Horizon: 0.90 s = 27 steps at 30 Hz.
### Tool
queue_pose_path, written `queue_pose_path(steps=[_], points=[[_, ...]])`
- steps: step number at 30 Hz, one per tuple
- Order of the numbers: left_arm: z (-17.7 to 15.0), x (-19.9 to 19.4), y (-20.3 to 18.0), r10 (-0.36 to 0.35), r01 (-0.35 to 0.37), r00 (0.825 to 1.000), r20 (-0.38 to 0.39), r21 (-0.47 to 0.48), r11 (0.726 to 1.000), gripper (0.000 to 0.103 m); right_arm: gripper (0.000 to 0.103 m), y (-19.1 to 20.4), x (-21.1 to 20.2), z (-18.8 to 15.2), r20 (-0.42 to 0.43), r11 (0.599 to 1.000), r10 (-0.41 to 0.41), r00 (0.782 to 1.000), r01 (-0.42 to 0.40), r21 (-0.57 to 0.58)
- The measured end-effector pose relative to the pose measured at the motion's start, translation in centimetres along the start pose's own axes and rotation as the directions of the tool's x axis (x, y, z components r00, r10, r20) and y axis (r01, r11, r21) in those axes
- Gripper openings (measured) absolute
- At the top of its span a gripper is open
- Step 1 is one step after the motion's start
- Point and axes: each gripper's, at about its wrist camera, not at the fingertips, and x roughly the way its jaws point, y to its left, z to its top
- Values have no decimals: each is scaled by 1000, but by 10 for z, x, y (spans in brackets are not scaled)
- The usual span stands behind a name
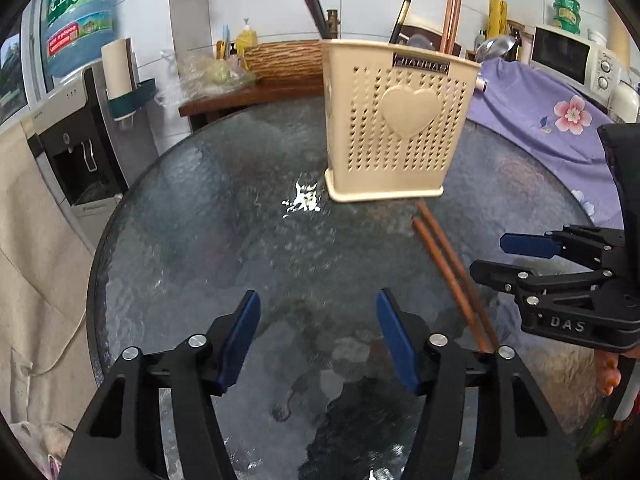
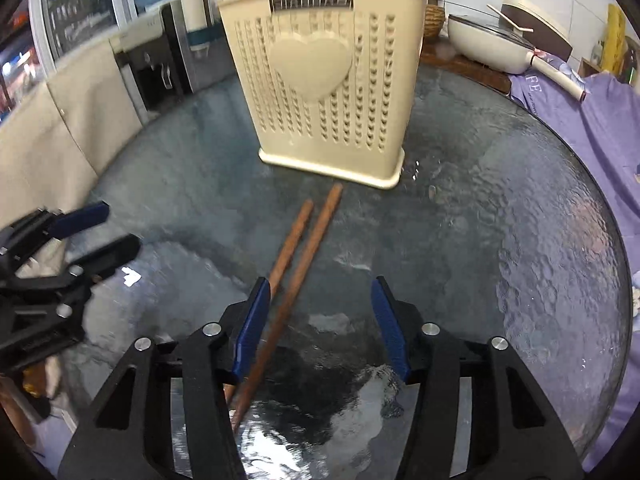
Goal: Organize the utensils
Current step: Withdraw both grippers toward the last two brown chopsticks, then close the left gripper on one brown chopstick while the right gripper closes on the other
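Light, stiff and likely slippery on glass, the chopsticks (image 2: 298, 268) before the utensil holder (image 2: 326, 80) suit a mid-shaft pinch; right gripper (image 2: 316, 328) and left gripper (image 1: 316, 340) gape empty.

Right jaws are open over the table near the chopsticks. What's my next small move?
Probably nudge the right gripper slightly left and lower it: the chopsticks lie flat on the glass table, running under its left finger, not centred between the jaws.

Each tool (image 1: 318, 336) (image 2: 316, 324) — black angular frame, silver pivot screws, blue pads (image 1: 240, 340) — right one embossed "DAS".
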Motion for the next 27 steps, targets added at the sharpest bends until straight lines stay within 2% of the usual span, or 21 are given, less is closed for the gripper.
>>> queue_pose_path(steps=[10, 12, 16, 23, 27], points=[[-5, 4, 0, -6, 6, 1000, -16, 2, 1000, 57, 51, 4, 15, 3, -40, 1000, -8, 999, 8, -5], [-4, 5, -4, -8, 8, 1000, -16, 7, 1000, 57, 48, 5, 18, 5, -47, 999, -44, 998, 44, -6], [-3, 7, -11, -20, 20, 999, -25, 15, 1000, 54, 46, -3, 17, 7, -58, 998, -59, 997, 60, 18], [2, 17, -30, -89, 91, 994, -65, 22, 996, 43, 46, -23, 5, -5, -79, 998, -57, 995, 59, 21], [11, 22, -42, -151, 151, 984, -92, -4, 989, 42, 46, -36, -1, -12, -93, 998, -62, 994, 63, 13]])
